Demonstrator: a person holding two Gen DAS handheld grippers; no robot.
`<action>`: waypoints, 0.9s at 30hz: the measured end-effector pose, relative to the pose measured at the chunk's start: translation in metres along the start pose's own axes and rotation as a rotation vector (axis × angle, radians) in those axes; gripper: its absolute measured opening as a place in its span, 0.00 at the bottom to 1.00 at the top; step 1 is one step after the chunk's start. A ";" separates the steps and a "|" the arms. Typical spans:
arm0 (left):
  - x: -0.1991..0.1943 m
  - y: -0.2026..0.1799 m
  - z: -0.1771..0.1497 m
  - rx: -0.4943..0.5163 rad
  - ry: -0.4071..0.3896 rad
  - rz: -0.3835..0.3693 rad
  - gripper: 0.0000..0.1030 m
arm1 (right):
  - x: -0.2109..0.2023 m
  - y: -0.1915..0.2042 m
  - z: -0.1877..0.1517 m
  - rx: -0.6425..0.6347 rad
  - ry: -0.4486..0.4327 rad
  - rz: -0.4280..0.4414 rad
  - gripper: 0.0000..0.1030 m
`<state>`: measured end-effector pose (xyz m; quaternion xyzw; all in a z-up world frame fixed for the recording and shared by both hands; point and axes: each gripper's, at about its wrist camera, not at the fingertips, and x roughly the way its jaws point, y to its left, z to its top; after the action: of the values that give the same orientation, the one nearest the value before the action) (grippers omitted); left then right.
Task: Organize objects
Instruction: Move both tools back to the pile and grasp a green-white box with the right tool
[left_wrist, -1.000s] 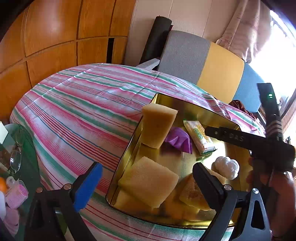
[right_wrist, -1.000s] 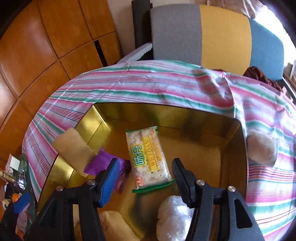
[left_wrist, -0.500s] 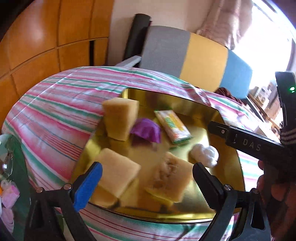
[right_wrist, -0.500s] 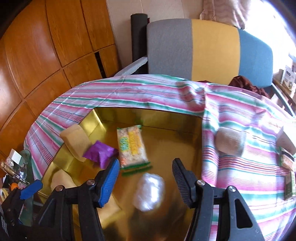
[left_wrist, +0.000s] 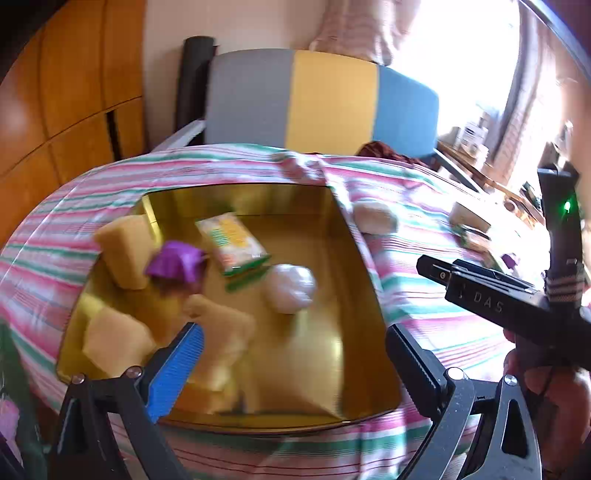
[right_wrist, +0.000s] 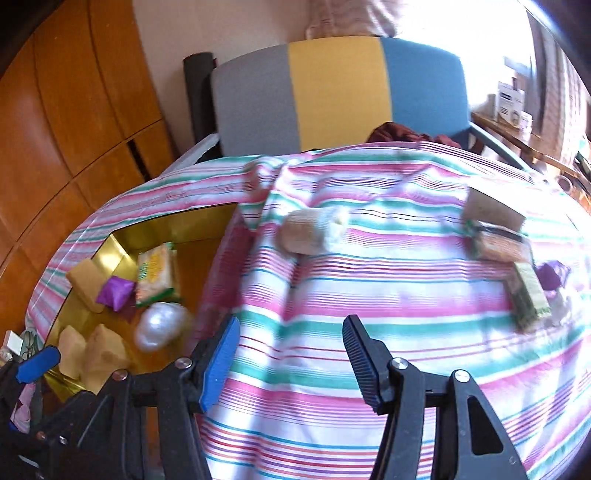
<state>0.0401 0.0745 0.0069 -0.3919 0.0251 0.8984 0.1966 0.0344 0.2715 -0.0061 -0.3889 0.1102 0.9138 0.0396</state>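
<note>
A: What's in the tin?

B: Going left to right in the left wrist view: a sponge leaning on the wall at 9 o'clock, a second sponge lying flat at 7 o'clock, a purple wrapper touching the leaning sponge, a third, ragged sponge near the front, a snack pack towards 12 o'clock, and a white bundle just right of the pack's lower end. The frame is blurred, so labels cannot be read.

A: And the left claw?

B: Fingers wide apart, nothing between them, hovering over the tin's front edge at 6 o'clock.

A: What sits outside the tin?

B: In the right wrist view, on the striped cloth: a bun near the tin's right wall at 12 o'clock, then well apart at 2 o'clock a cluster: a tan block, a brown packet touching it, a green box below that, and another purple wrapper just right of the box.

A: The right claw?

B: Also spread apart and holding nothing, above bare cloth just right of the tin, with the bun ahead of it.

A: Beyond the table?

B: A chair with grey, yellow and blue panels at 12 o'clock.
</note>
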 end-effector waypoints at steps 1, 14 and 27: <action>0.001 -0.008 0.000 0.013 0.004 -0.014 0.97 | -0.002 -0.010 -0.003 0.006 -0.007 -0.017 0.57; 0.023 -0.089 -0.006 0.130 0.096 -0.114 0.98 | -0.029 -0.166 -0.008 0.205 -0.087 -0.268 0.57; 0.044 -0.114 -0.002 0.155 0.139 -0.087 1.00 | 0.019 -0.207 0.007 0.193 -0.004 -0.269 0.43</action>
<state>0.0568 0.1937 -0.0135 -0.4377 0.0909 0.8550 0.2628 0.0487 0.4745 -0.0508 -0.3927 0.1445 0.8862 0.1990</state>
